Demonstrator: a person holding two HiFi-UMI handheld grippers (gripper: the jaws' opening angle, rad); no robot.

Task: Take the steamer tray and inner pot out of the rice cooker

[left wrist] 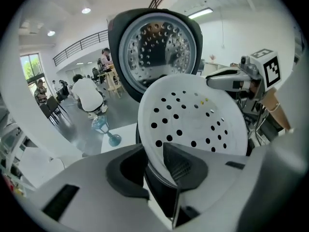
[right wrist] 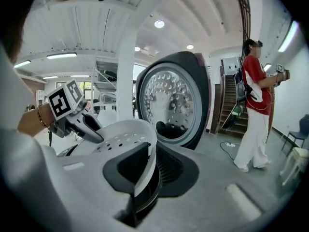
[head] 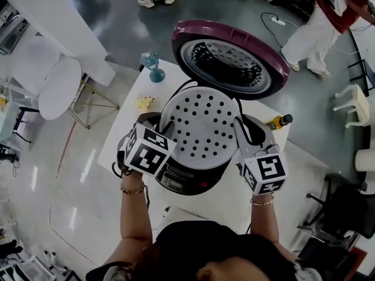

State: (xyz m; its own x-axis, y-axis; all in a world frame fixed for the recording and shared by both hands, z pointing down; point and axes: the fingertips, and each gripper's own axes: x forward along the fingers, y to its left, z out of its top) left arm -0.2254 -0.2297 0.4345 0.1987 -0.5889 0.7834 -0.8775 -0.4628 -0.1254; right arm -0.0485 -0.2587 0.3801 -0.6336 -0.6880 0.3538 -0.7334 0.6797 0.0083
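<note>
Over the open rice cooker (head: pixel 186 183), in the middle of the white table (head: pixel 124 138), the round steamer tray (head: pixel 202 124) hangs between the two grippers. The left gripper (head: pixel 163 133) is clenched on the tray's left rim and the right gripper (head: pixel 241 138) on its right rim. Each gripper's own view shows the thin white wall pinched between the dark pads. The tray is round and has no long axis. The line from grip to grip runs left to right, and both hands are equally near, so the tray has to travel level between them. It sits just above the cooker's mouth, tilted a little, but I cannot tell whether its underside is fully clear of the rim. The inner pot is hidden beneath it and is likely to be in the cooker yet.

The raised lid (head: pixel 231 56) stands close behind the tray's far edge and blocks that way. A bottle (head: pixel 279 122) stands just beside the cooker on the right. On the far left are a blue glass (head: pixel 152 64) and a small yellow thing (head: pixel 145 103). Most of the bare tabletop lies near the person and to the near left. The table's left edge is close, so the tray should go down well inside it.
</note>
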